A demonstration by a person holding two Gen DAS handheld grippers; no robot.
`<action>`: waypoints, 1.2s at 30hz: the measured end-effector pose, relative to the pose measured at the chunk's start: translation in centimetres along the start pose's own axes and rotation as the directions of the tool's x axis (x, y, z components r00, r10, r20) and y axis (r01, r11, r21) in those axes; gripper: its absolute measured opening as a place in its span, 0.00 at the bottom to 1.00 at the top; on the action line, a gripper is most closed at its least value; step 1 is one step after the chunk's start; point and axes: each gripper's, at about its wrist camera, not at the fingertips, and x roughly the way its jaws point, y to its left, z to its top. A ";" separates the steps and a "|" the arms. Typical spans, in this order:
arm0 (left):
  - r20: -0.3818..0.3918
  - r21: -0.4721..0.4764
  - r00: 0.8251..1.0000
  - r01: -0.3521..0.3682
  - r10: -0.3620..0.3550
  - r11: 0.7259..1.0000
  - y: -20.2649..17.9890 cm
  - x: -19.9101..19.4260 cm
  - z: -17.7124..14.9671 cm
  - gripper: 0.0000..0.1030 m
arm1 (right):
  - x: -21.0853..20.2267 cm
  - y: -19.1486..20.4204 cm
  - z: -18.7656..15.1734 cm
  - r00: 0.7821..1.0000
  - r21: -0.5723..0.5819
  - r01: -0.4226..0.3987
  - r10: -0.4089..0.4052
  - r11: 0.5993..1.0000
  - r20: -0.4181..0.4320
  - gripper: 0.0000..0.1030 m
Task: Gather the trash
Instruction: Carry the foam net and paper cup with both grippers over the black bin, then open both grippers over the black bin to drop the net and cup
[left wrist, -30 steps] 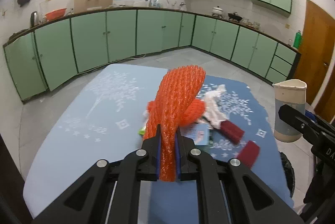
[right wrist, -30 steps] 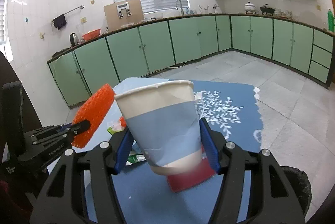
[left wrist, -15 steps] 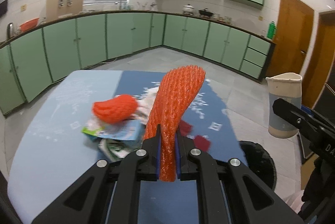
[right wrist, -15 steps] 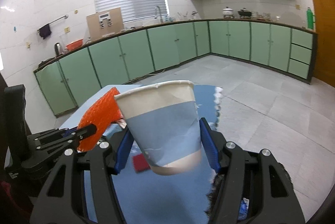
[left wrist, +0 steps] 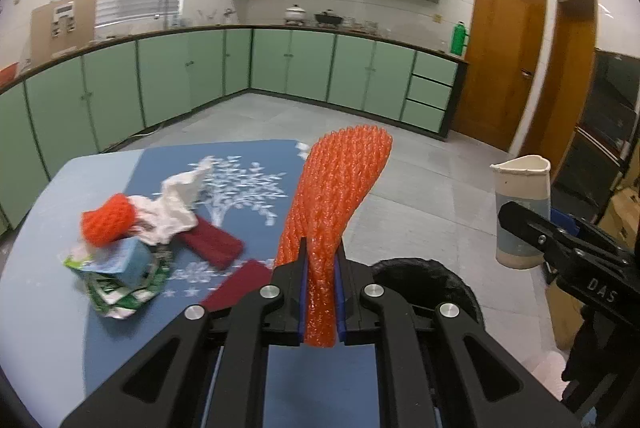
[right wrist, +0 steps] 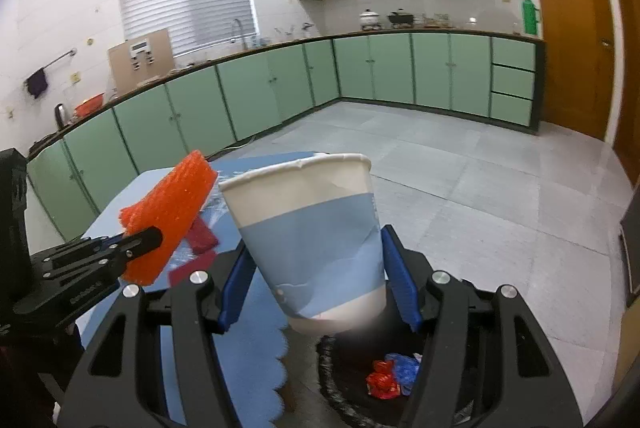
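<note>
Left tongs (left wrist: 320,292) pinch our soft orange foam net (left wrist: 336,196); right tongs (right wrist: 318,288) clamp our crushable blue-and-white paper cup (right wrist: 312,236) low on its wall.

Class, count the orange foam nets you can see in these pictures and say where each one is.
2. One net is clamped in the left gripper, held up past the table edge. The other net lies on the table among the trash pile. More could be hidden under it.

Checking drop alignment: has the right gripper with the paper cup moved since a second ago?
Yes. The right gripper carried the paper cup off the table to above the trash bin.
</note>
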 end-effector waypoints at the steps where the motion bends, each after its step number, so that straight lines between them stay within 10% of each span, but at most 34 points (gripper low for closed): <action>1: -0.004 0.007 1.000 0.013 -0.013 1.000 -0.7 0.3 -0.1 0.10 | -0.2 -0.6 -0.2 1.000 0.006 0.011 -0.011 1.000 0.000 0.57; 36: -0.194 0.143 0.965 0.206 -0.177 0.968 -14.2 11.0 -2.3 0.11 | 3.4 -15.0 -6.6 0.968 0.153 0.225 -0.202 0.962 -0.149 0.62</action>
